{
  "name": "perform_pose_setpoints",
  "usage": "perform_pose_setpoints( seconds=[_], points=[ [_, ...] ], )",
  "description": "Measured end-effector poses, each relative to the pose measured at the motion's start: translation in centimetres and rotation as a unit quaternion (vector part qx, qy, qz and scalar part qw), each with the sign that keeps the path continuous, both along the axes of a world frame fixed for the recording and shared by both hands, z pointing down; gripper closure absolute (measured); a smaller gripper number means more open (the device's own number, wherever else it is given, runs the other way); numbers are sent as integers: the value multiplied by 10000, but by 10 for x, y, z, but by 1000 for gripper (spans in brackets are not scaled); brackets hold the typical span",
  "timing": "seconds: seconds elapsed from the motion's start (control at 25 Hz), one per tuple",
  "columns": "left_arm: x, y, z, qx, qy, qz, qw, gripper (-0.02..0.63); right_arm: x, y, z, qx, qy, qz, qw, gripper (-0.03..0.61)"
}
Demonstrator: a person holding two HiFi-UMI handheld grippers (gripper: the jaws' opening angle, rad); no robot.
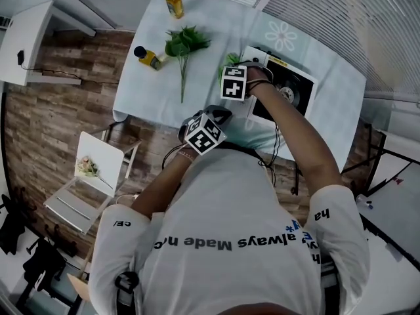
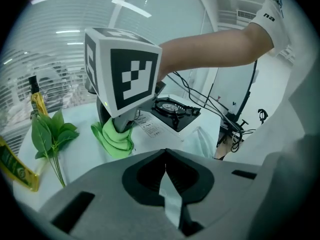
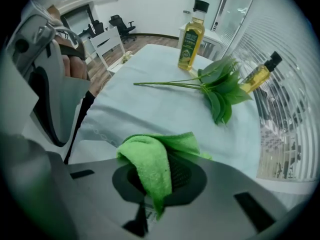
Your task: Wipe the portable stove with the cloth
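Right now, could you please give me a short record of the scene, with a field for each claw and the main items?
Right claw: shut on the cloth, at the edge of the stove
Left claw: shut, empty, held near the table edge
Cloth: green, bunched, hanging from the right claw
Stove: white with a black burner top, on the table
Also on table: two bottles, leafy sprig

A leafy green sprig (image 1: 183, 48) lies on the pale-clothed surface (image 1: 151, 90) near two black-capped yellow bottles: the far bottle (image 1: 174, 0) at the back edge, the side bottle (image 1: 148, 57) by the left edge. A white chair (image 1: 92, 176) stands nearby on the wood-plank floor (image 1: 59, 117).
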State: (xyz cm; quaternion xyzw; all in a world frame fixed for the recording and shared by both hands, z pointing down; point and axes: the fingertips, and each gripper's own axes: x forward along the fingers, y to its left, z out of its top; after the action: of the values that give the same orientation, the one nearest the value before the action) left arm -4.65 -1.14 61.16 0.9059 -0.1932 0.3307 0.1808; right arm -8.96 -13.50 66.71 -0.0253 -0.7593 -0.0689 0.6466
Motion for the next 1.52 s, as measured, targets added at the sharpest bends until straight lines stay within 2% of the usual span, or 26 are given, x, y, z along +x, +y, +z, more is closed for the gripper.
perform_pose_setpoints(
  seconds=[0.36,0.48,0.56,0.6,0.68,0.84,1.0,1.12,1.2,1.32,1.4,1.52],
  points=[
    [-15,11,-1,32,-101,63,9999,601,-15,59,-5,-275,-277,49,9992,555],
    [-19,9,-4,71,-81,18,9999,601,-19,65,-19,-373,-822,515,9946,555],
    [-22,7,-12,108,4,-5,9999,601,-16,60,-38,-335,-1409,1092,9834,555],
    [-23,5,-17,145,73,-40,9999,601,-13,55,-51,-251,-1740,1417,9742,555],
    [-25,-3,-34,272,271,-179,9991,601,-3,42,-83,21,-2415,2074,9480,555],
    [-29,-28,-80,749,743,-538,9930,601,33,27,-146,695,-3491,3269,8755,555],
    [-26,-52,-130,1342,1201,-726,9810,601,73,26,-204,1393,-4194,4027,8016,555],
    [-20,-64,-167,1661,1557,-832,9702,601,100,33,-247,1869,-4524,4334,7567,555],
    [-14,-70,-192,1836,1807,-887,9622,601,115,38,-272,2149,-4694,4452,7316,555],
    [-5,-75,-221,2057,2061,-908,9523,601,132,46,-302,2288,-4950,4644,6979,555],
    [0,-78,-238,2139,2266,-929,9457,601,140,53,-318,2354,-5083,4708,6816,555],
    [10,-82,-262,2297,2499,-895,9364,601,150,60,-339,2573,-5162,4730,6661,555]
  ],
)
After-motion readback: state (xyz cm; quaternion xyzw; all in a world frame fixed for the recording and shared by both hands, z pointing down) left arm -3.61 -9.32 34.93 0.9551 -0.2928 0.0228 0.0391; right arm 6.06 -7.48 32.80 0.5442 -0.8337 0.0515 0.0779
